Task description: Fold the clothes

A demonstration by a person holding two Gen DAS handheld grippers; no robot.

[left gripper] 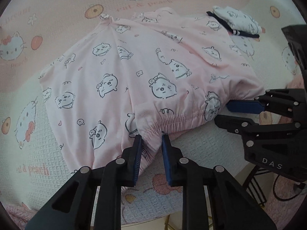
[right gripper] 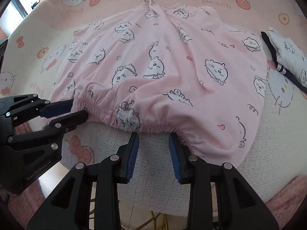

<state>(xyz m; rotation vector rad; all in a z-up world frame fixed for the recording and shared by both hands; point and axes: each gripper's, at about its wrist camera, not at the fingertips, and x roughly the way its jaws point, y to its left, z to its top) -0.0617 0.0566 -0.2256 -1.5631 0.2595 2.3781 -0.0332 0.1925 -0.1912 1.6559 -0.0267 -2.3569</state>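
Blanket (left gripper: 57,9) carries pink shorts (left gripper: 145,67), spread flat at centre. Folded clothes (left gripper: 238,22) sit at two o'clock. Left gripper (left gripper: 151,143) pinches the waistband at six o'clock. Right gripper (right gripper: 153,143) hangs unclenched, one pad touching the hem only. Risk: a one-sided lift drags and bunches the shorts.

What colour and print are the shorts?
Pale pink shorts with white cartoon animals outlined in black; clearest in the right wrist view.
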